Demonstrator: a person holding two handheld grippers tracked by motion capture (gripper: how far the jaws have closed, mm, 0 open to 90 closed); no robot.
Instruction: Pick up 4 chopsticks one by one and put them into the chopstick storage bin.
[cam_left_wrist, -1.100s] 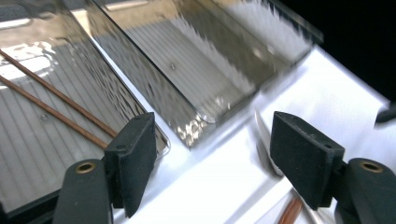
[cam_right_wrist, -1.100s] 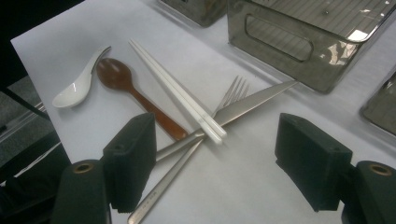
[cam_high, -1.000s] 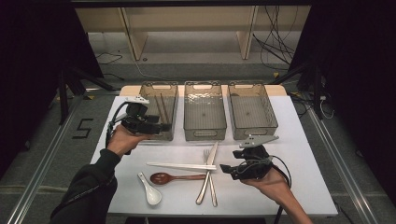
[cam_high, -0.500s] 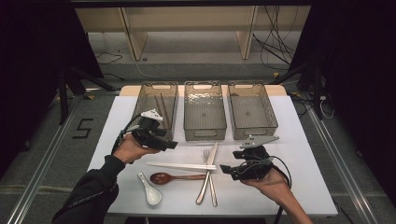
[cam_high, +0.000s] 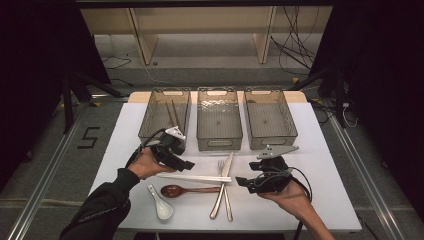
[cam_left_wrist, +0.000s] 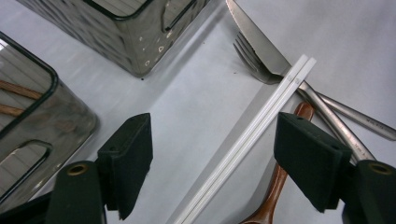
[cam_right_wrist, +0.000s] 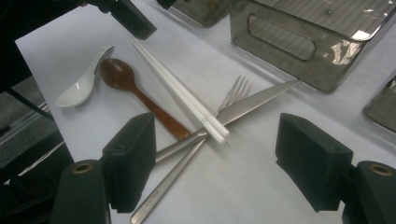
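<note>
Three bins (cam_high: 219, 118) are lined up at the back of the table (cam_high: 325, 170); two brown sticks lie in the left one. In front are counted one pair of white chopsticks (cam_high: 194, 177), one knife (cam_high: 223, 184), one fork (cam_high: 224, 190), one wooden spoon (cam_high: 186, 190) and one white spoon (cam_high: 161, 204). The chopsticks lie across the knife and fork. The left claw (cam_high: 186, 164), jaws spread, is held low over the chopsticks' left end, tilted down. The right claw (cam_high: 241, 181), also spread and empty, is aimed leftward at the cutlery.
</note>
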